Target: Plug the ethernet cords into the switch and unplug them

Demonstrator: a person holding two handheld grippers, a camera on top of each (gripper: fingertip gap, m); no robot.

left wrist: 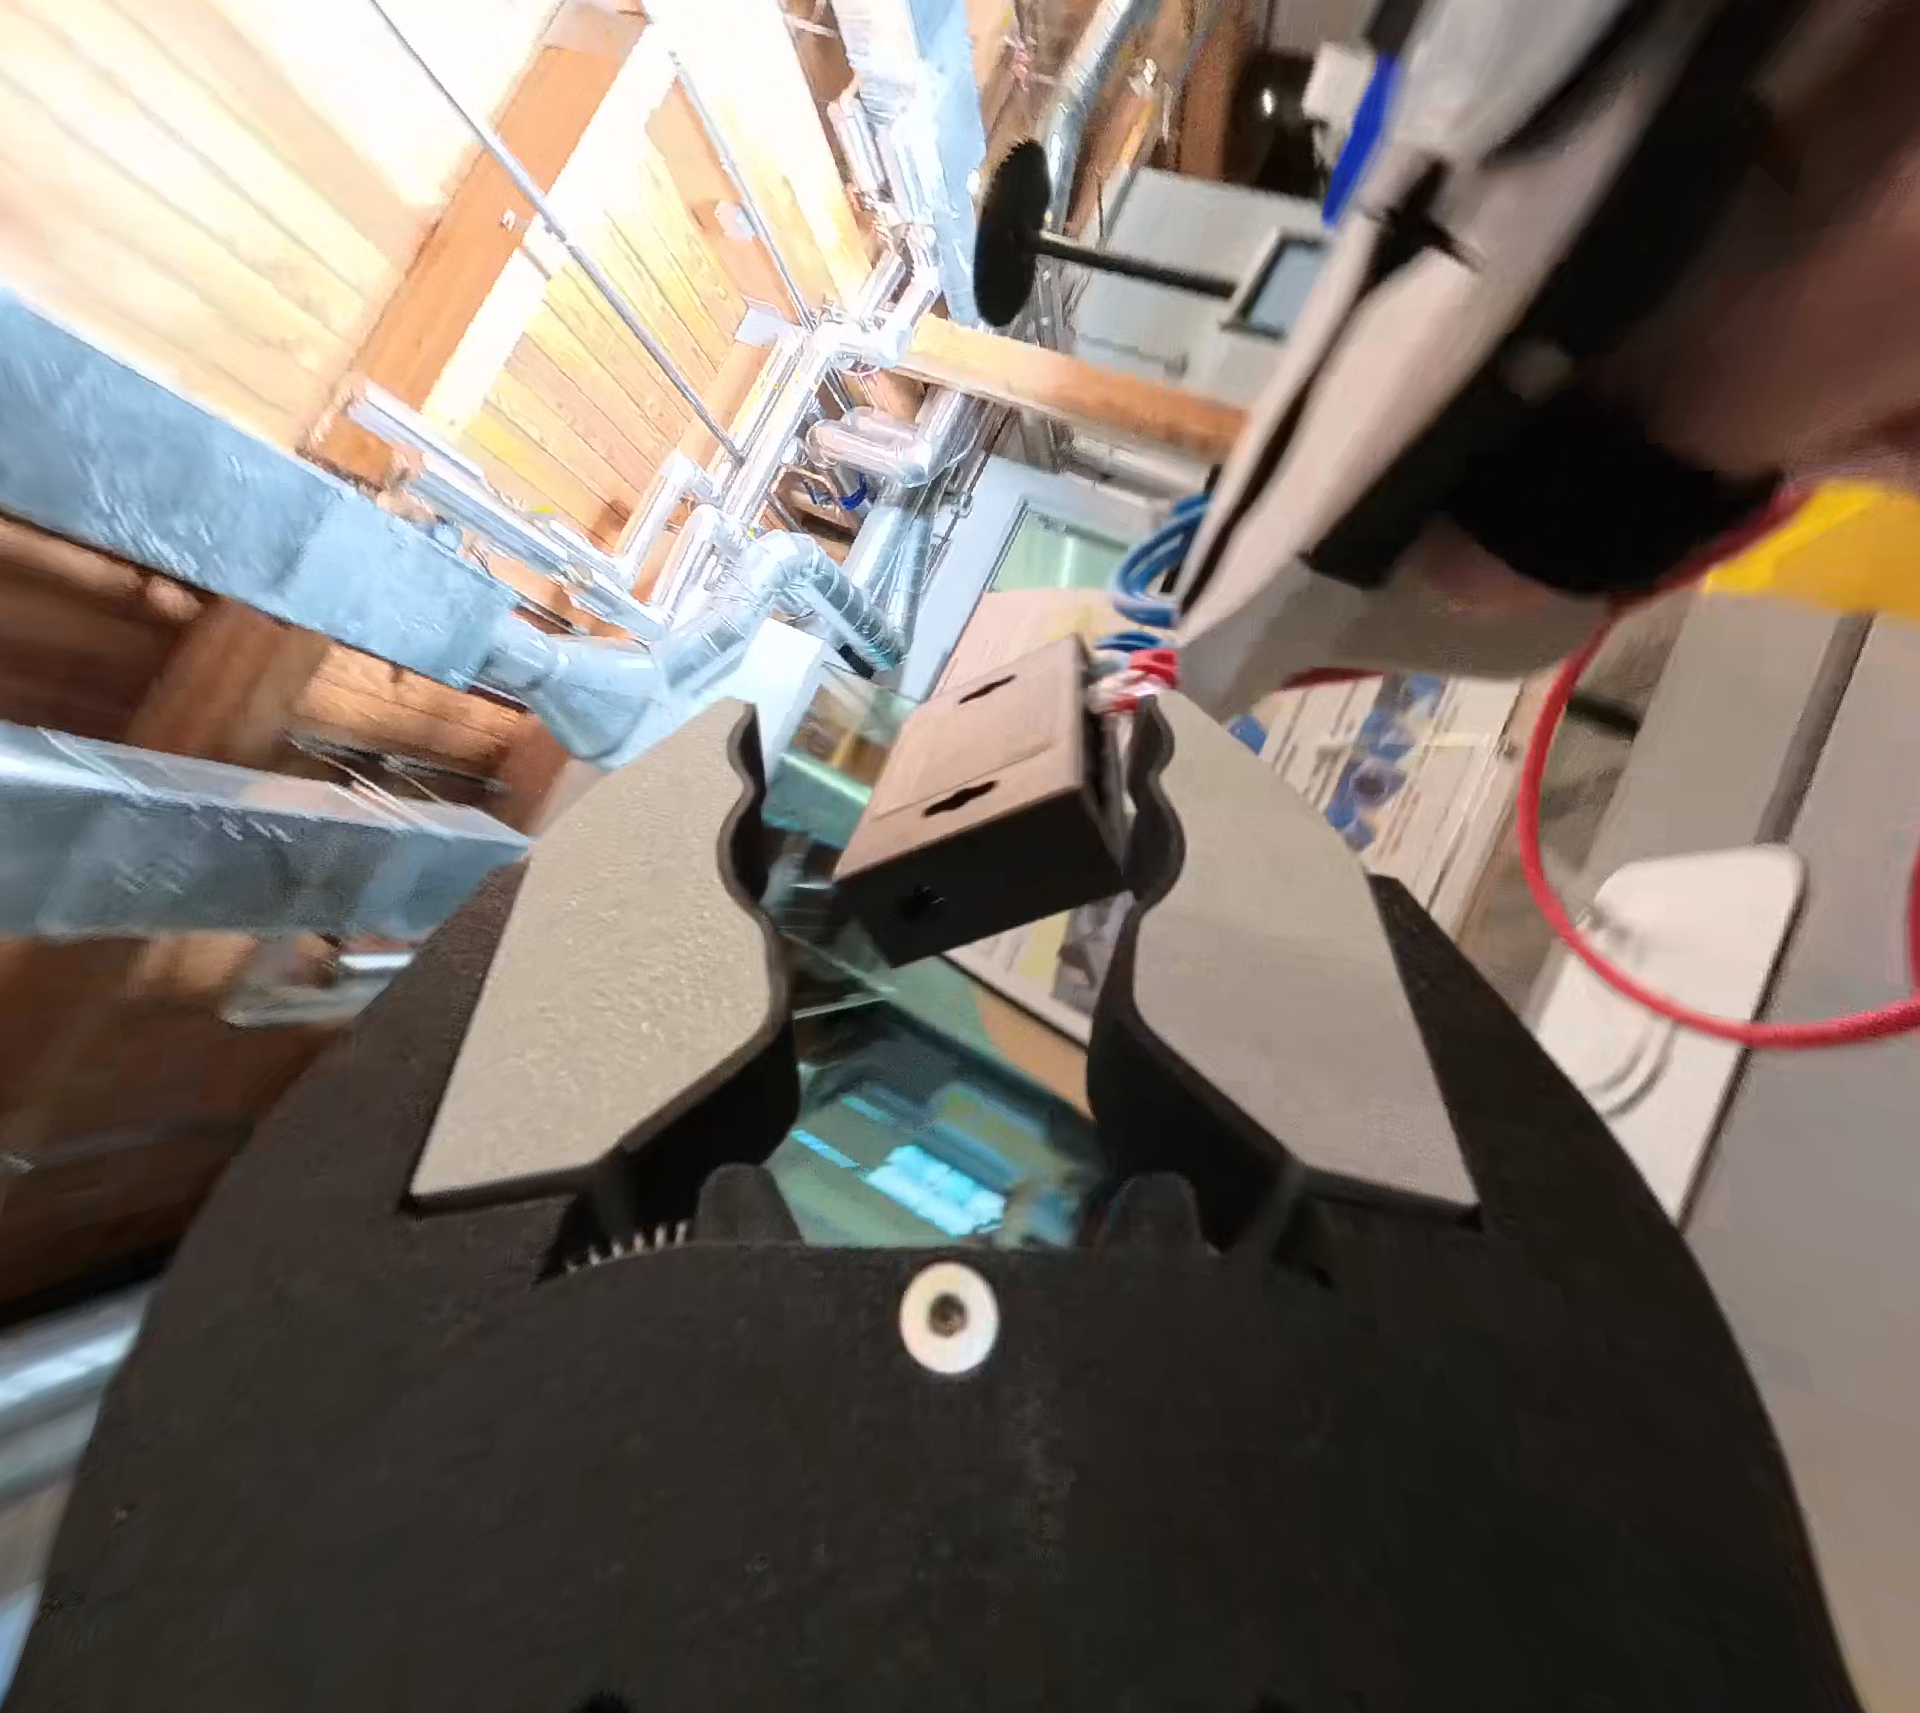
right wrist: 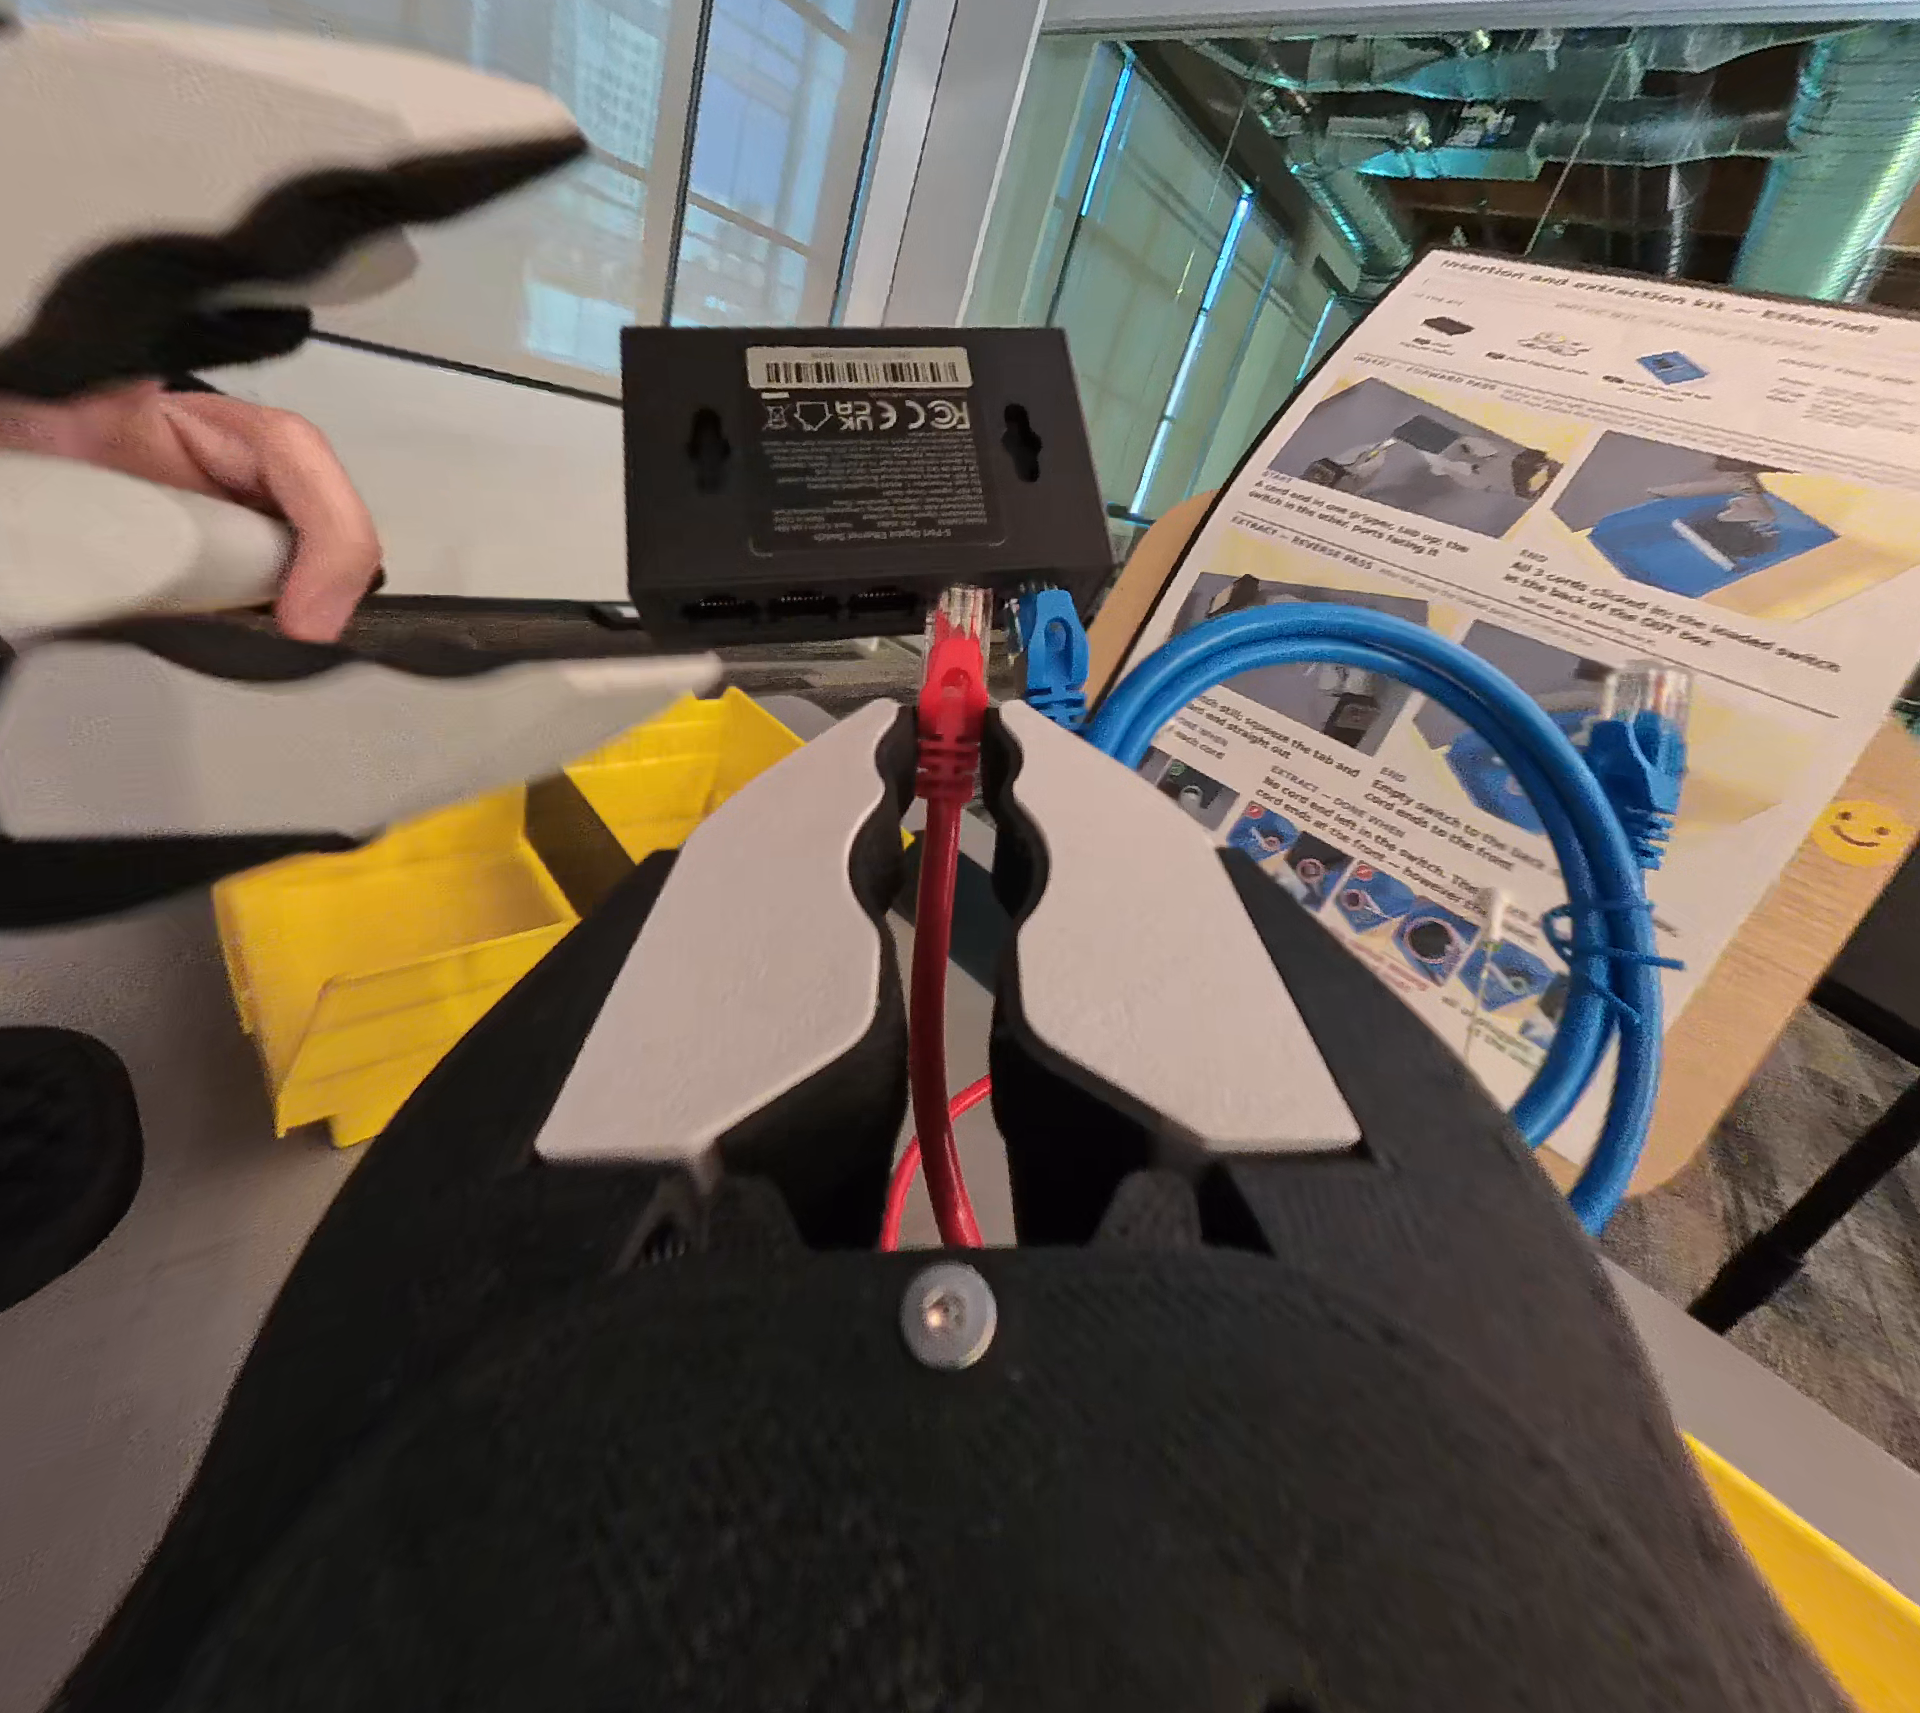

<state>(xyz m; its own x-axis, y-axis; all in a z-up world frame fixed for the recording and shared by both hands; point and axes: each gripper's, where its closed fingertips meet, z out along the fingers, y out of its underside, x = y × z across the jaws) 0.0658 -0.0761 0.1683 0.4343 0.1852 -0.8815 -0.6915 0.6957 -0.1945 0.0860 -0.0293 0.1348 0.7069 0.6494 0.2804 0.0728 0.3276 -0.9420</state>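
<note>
Right wrist view: right gripper (right wrist: 948,733), two grey-faced fingers on a black body, clamped on the boot of the red ethernet cord (right wrist: 943,925). The cord runs back between the fingers toward the camera. Its clear plug points at the port row of the switch (right wrist: 862,468) and sits at the fourth port from the left; whether it is fully seated cannot be told. Switch: small black box, underside with a barcode sticker turned to the camera, raised off the table. Blue ethernet cord (right wrist: 1382,676): one plug in the port just right of the red one, the rest looped to the right, its second plug hanging free in front of a printed instruction sheet (right wrist: 1662,583) propped on a board. Yellow bins (right wrist: 416,936): on the grey table, left of and below the gripper. The left gripper (right wrist: 343,427) appears blurred at the left edge, with a person's hand (right wrist: 260,489) on its grip.

Left wrist view: left gripper (left wrist: 940,816), fingers spread to the width of the switch (left wrist: 977,822). The switch lies slanted between the tips, its right edge against the right finger; contact on the left side cannot be made out, so a firm grasp cannot be confirmed. The red and blue plugs show at the switch's far end. Right gripper (left wrist: 1455,313): blurred, upper right, the red cord (left wrist: 1538,842) looping below it.
</note>
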